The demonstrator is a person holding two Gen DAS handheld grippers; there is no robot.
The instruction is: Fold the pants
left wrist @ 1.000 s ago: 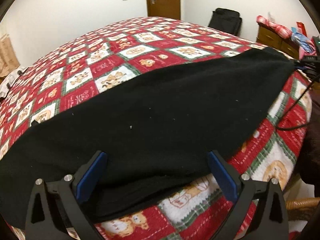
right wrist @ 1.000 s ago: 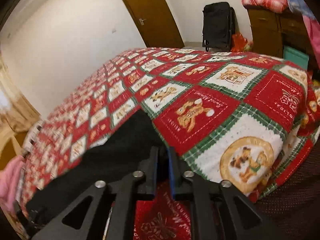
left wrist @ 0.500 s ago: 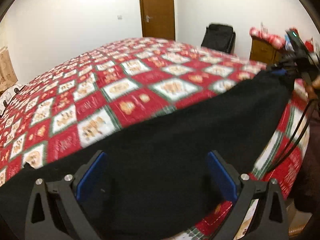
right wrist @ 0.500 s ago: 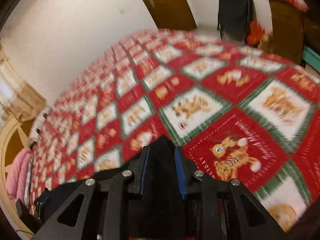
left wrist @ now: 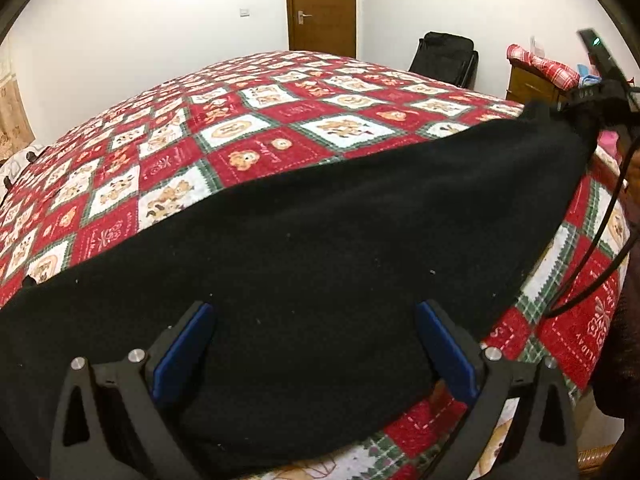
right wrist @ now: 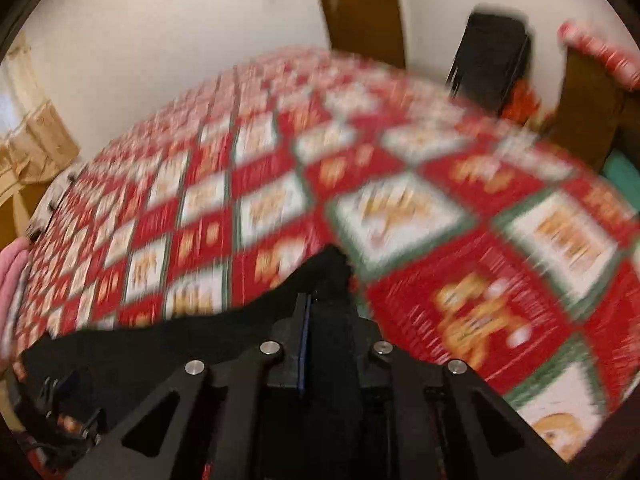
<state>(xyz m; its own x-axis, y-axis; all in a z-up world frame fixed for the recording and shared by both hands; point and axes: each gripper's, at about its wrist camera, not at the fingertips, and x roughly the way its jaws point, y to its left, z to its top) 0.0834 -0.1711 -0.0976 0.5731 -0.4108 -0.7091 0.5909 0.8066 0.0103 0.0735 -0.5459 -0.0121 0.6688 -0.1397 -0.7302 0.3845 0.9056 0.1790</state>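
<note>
Black pants point(left wrist: 320, 240) lie stretched across the red and white patchwork bedspread point(left wrist: 260, 120). In the left wrist view my left gripper point(left wrist: 318, 340) stands with its blue pads point(left wrist: 188, 344) wide apart, and the cloth spans the gap between them. At the far right end, my right gripper point(left wrist: 592, 108) holds a corner of the pants lifted off the bed. In the blurred right wrist view, the right gripper point(right wrist: 326, 308) has its jaws closing, nearly together, with a peak of black cloth point(right wrist: 328, 276) pinched between them.
A brown door point(left wrist: 322, 4) is in the far wall. Beside it stand a black bag point(left wrist: 444, 56) and a wooden dresser point(left wrist: 528, 84) with plaid cloth on top. A black cable point(left wrist: 592, 256) hangs along the bed's right edge.
The right gripper has lifted the pants corner and carried it over the bedspread while rolling. The left gripper has shifted across the bed, with the cloth still between its pads.
</note>
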